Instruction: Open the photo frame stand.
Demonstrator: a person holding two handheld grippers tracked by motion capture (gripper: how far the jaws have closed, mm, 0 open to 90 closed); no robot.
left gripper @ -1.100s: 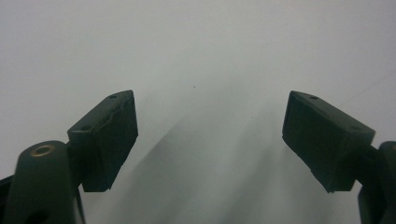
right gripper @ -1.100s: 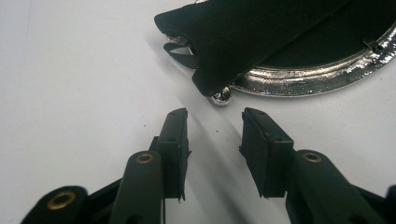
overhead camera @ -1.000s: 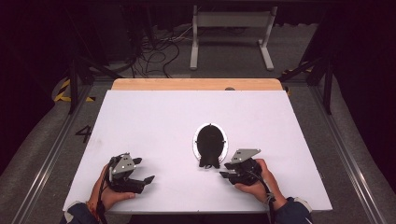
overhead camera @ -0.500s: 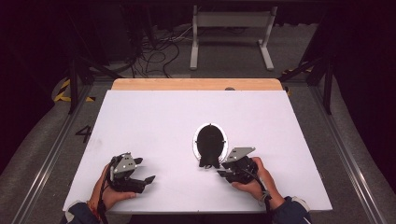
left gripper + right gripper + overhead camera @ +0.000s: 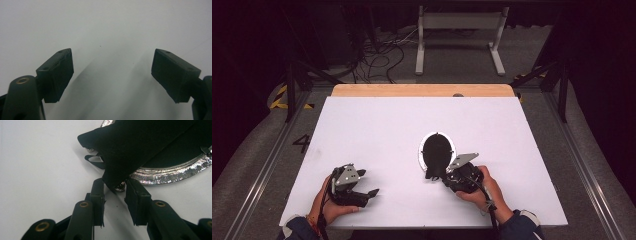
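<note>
Now the right gripper [image 5: 115,191] has its fingers [image 5: 98,195] slightly apart around the corner of the black cloth [image 5: 140,147]; the left gripper [image 5: 112,72] fingers stand wide apart.

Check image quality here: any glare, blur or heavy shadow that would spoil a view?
High view: white table evenly lit, surroundings very dark, picture slightly soft. Left gripper view: left gripper jaws near and soft-edged, casting broad diffuse shadows on the tabletop. Right gripper view: bright glare on the silver frame rim; the black stand is almost detail-free; right gripper jaws reasonably sharp.
</note>
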